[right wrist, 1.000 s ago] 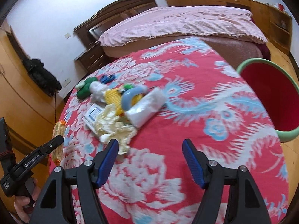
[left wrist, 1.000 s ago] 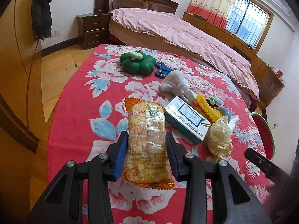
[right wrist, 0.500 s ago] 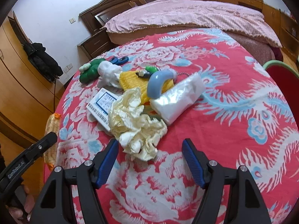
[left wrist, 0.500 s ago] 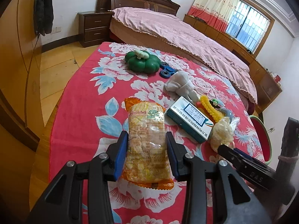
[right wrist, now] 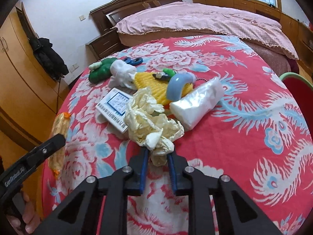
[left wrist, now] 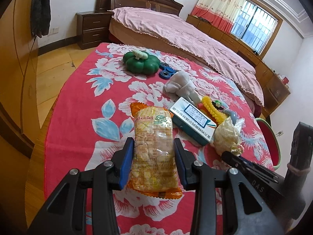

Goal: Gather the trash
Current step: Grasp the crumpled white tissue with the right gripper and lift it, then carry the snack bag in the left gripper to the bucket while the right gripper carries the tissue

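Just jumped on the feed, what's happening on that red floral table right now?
A person is collecting trash with two handheld tools. The left tool is clamped on the orange snack packet, which lies on the tablecloth. The right tool has just been closing and now pinches the near end of the crumpled cream wrapper. The toys and the box lie untouched.

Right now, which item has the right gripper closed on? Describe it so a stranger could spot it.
On the red floral tablecloth, find the central clutter. At its near edge lies the crumpled cream paper, pinched by the right gripper. Unlike the neighbouring flat medicine box and clear tissue pack, it is wrinkled and shapeless.
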The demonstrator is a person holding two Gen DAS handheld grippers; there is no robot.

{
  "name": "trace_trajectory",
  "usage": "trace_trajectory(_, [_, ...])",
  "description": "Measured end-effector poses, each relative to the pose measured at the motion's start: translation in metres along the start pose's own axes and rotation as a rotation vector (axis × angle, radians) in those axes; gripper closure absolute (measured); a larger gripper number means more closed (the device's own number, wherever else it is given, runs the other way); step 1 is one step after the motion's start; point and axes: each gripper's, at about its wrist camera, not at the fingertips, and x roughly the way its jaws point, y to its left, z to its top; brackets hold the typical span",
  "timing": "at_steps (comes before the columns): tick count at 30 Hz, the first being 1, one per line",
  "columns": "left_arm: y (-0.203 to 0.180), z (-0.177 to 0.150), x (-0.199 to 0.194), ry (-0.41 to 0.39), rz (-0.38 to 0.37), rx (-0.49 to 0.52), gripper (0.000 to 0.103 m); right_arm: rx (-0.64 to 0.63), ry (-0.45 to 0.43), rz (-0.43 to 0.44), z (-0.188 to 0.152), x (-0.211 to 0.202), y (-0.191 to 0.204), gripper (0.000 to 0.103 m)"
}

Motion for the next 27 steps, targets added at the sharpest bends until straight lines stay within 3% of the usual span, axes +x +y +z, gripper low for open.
trace_trajectory(15, [-0.043,0.003,-0.018,0.000,-0.092,0.070,0.062,0.056,-0.129,0.053,-0.012,-0.069,-0.018,0.085])
trace_trajectory(27, [-0.110,0.016,-0.020,0.041,-0.211,0.169,0.062,0.144,-0.240,-0.015,-0.007,-0.122,-0.063,0.085])
